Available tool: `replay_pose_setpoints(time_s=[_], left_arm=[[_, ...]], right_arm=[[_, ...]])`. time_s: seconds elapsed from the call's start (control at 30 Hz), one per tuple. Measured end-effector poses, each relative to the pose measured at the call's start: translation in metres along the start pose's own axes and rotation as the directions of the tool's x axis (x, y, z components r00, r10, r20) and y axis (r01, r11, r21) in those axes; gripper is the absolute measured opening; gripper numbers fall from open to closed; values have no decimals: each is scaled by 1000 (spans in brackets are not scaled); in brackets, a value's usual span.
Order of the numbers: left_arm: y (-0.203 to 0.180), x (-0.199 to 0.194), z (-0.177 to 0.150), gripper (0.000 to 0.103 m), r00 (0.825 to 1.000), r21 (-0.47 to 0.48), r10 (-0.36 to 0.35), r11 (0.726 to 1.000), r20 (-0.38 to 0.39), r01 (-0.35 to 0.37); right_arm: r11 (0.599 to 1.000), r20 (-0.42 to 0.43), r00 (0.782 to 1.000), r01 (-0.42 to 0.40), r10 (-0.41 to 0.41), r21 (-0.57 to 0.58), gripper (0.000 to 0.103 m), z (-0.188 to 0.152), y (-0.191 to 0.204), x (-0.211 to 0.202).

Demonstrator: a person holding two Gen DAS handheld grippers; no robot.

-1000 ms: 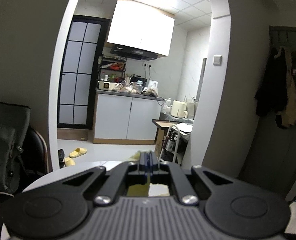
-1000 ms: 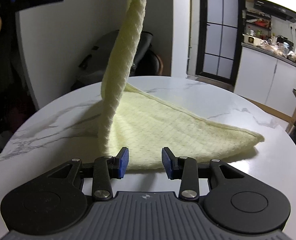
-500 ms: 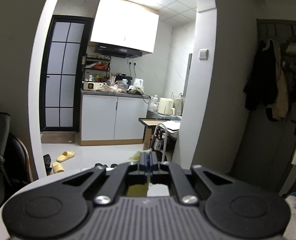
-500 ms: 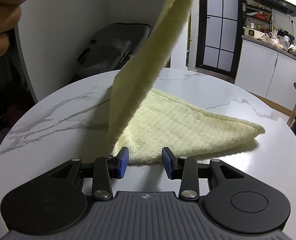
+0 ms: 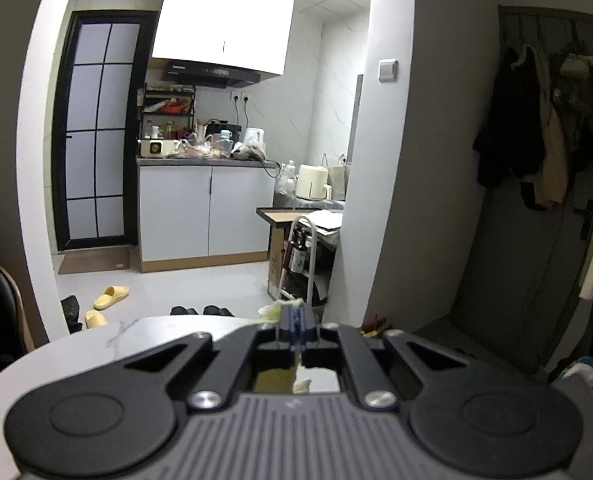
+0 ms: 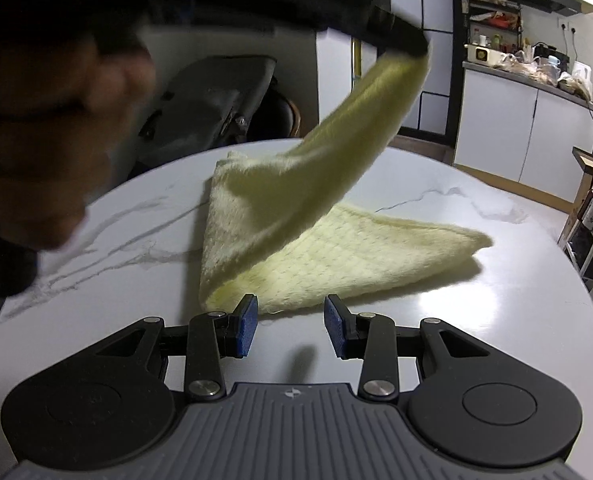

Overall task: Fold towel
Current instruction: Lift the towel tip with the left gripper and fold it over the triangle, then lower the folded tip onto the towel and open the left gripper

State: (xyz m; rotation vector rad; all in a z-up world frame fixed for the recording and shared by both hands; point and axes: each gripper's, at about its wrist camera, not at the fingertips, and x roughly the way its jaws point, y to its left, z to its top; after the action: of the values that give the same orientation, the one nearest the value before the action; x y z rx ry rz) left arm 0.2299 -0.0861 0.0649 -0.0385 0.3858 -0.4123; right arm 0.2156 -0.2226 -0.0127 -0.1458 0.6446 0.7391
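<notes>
A round white marble desk (image 6: 476, 312) sits in front of me, with a kitchen counter and a dark glazed door beyond it. The pale yellow towel (image 6: 336, 256) lies mostly flat on the desk, just beyond my right hand-held gripper (image 6: 290, 326), whose blue pads stand apart with nothing between them, hovering over bare marble at the towel's near edge. My left hand-held gripper (image 5: 296, 318) is clenched on one corner of the towel; a scrap of yellow pokes out at its tips, and in the right-hand view that corner hangs lifted, up and to the far right, a band of cloth sloping from it to the fold on the left. The lifted flap is blurred, so I can't be sure exactly where its edge ends. The flat layer runs long from left to right, its free corner pointing right. I judge the carried corner must come down over there, so the left hand leads while the right is nearer to pin the near edge.
</notes>
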Motion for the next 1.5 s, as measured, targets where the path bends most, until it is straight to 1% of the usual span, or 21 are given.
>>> replay_pose_setpoints(time_s=[0.07,0.3,0.5,0.6,0.63,0.67,0.7,0.8,0.93,1.07,1.17,1.5], left_arm=[[2,12,-4,2,1000,-1,-2,1000,-21,2],[6,49,-15,3,995,9,3,1000,-95,-2],[9,67,-24,4,990,7,-18,1000,-141,19],[5,76,-28,16,984,22,-24,999,-177,28],[3,76,-29,23,984,30,-18,999,-177,23],[1,75,-31,27,984,42,-9,999,-176,17],[0,75,-32,29,984,46,-6,999,-176,14],[1,64,-35,30,984,46,21,999,-176,-14],[3,47,-47,36,981,24,70,997,-182,-67],[6,28,-58,37,977,-8,113,993,-181,-117],[7,15,-63,41,977,-33,129,990,-169,-136],[14,-19,-58,42,981,-85,133,986,-144,-146]], right_arm=[[1000,8,1000,-1,1,18,41,-1,-7,-6],[998,-18,999,29,-28,63,41,-4,-33,-13],[995,5,998,59,-60,84,41,-7,-46,-24],[994,6,998,63,-64,88,41,-9,-48,-26],[994,4,998,65,-65,86,41,-9,-48,-26],[994,2,998,66,-66,84,41,-10,-48,-25],[994,1,998,67,-67,83,41,-10,-47,-25],[994,0,998,70,-70,81,41,-11,-46,-26],[995,7,998,64,-65,72,41,-13,-42,-30],[996,4,998,67,-67,63,41,-13,-43,-28],[995,-3,997,76,-75,58,41,-15,-41,-25],[995,-17,995,95,-94,37,41,-12,-25,-10]])
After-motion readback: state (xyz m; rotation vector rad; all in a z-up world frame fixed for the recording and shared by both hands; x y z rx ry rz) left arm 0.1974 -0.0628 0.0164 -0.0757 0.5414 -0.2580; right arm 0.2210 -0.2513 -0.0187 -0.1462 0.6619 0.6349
